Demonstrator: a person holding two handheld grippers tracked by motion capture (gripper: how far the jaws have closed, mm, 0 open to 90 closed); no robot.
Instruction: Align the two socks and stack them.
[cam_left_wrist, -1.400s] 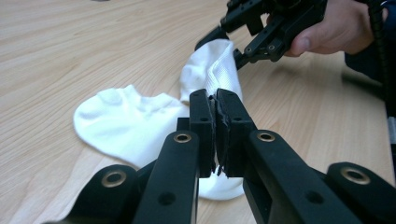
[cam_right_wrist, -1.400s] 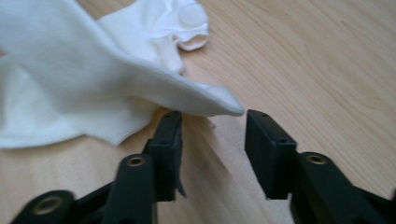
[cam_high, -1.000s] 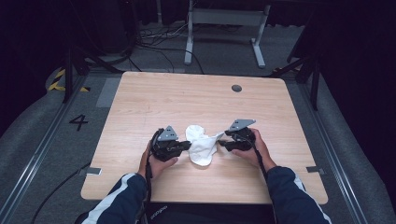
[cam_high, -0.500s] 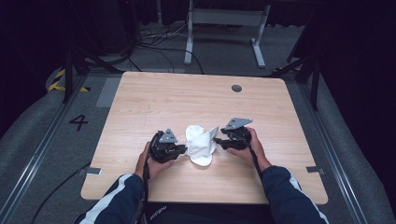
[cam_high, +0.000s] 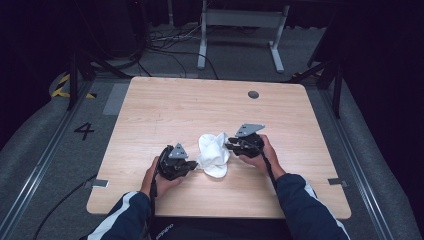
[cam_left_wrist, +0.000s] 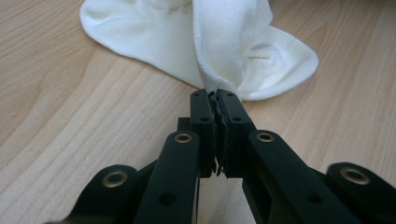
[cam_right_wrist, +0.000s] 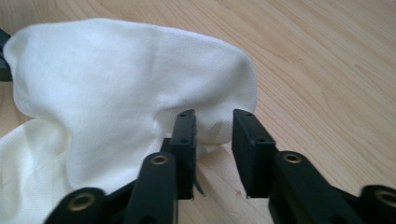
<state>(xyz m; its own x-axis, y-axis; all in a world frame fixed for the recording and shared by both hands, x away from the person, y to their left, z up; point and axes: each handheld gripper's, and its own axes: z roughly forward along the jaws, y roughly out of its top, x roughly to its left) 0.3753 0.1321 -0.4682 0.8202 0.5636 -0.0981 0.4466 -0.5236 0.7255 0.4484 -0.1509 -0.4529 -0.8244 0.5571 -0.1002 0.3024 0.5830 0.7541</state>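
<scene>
Wooden table (cam_high: 165, 107), pale grain, bare apart from the work at its near edge, roughly centred. Far right, a small dark round grommet (cam_high: 253, 94), well away from the action.

White sock (cam_high: 214, 153), bunched and partly lifted, lies between the two grippers near the person's side.

Left gripper (cam_high: 192, 164): jaws pressed together on a fold of the sock's edge, cloth pinched tight between the pads (cam_left_wrist: 215, 100).

Right gripper (cam_right_wrist: 214, 140): jaws have just been closing but stand apart; a bulge of sock sits against the left jaw, a gap showing before the right one. Not yet clamped.

Risks, as judged:
- Right jaws may shut on a thin outer fold or slide off the rounded bulge, since little cloth sits between them.
- Pulling apart before the right grip holds would drag the sock leftward from the single pinch.
- The left pinch is at the very hem; a hard tug could strip it free.
</scene>
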